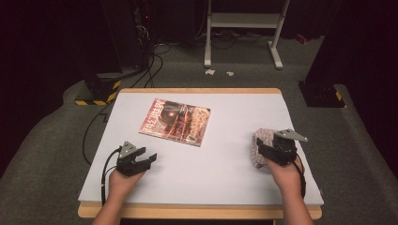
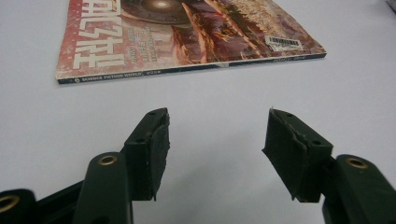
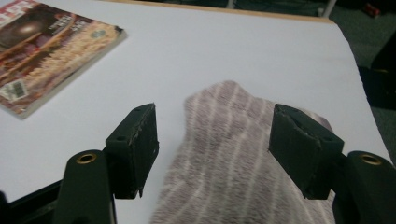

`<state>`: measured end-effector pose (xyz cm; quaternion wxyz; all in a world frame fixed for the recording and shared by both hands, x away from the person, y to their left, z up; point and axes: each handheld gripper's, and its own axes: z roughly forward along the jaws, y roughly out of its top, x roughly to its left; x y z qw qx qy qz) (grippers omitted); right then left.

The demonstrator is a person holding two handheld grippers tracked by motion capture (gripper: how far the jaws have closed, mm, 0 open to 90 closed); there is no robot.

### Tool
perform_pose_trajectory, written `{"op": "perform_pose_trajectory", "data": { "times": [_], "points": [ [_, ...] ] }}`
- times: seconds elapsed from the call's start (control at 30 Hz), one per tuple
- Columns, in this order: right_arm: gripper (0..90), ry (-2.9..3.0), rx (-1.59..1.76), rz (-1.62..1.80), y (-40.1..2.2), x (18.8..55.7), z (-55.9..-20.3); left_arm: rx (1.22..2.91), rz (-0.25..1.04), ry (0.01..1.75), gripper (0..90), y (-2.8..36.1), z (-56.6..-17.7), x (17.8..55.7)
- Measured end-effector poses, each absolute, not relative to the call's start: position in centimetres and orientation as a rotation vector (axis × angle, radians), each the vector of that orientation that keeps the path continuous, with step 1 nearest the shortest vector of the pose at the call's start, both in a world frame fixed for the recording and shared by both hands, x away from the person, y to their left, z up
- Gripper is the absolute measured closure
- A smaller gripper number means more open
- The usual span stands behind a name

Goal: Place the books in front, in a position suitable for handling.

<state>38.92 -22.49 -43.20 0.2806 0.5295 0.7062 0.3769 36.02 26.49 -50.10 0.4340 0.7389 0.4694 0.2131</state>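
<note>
Dark room, cables and white frame legs on grey floor behind; white surface [image 1: 225,173] with wood edge. Left gripper [image 1: 145,161] low, jaws wide, empty, aimed at magazine [image 1: 175,121] lying flat ahead. Right gripper [image 1: 266,151] over striped cloth [image 3: 233,158] at right edge, jaws wide astride it, not pinching

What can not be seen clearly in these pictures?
- Cloth, high view: near part hidden behind right gripper.
- Cloth, right gripper view: near end cut off by bottom edge.
- Magazine, left gripper view: top cut off.
- Magazine's small cover print, high view: too small to read.
</note>
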Motion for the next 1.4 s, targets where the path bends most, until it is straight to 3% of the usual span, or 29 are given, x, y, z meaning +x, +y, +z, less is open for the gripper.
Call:
{"op": "perform_pose_trajectory", "data": {
  "times": [0.27,0.5,0.9,1.2,1.4],
  "points": [
    [35.4,1.995,1.318,1.040,-17.6,39.1,-44.7,1.826,0.579,1.210,37.9,27.2,-49.6,37.5],
    [37.7,2.101,1.233,1.069,-12.1,40.0,-46.8,1.797,0.616,1.274,37.5,28.7,-49.1,40.9],
    [38.9,2.235,1.213,1.079,-5.0,42.8,-49.9,1.768,0.578,1.413,38.4,30.2,-50.3,46.6],
    [40.1,2.264,1.226,1.050,-3.6,43.8,-50.5,1.822,0.534,1.420,41.8,29.8,-51.2,46.9],
    [39.8,2.232,1.243,1.022,-4.9,44.3,-50.2,1.956,0.525,1.336,41.7,27.2,-50.8,45.3]
  ]
}}
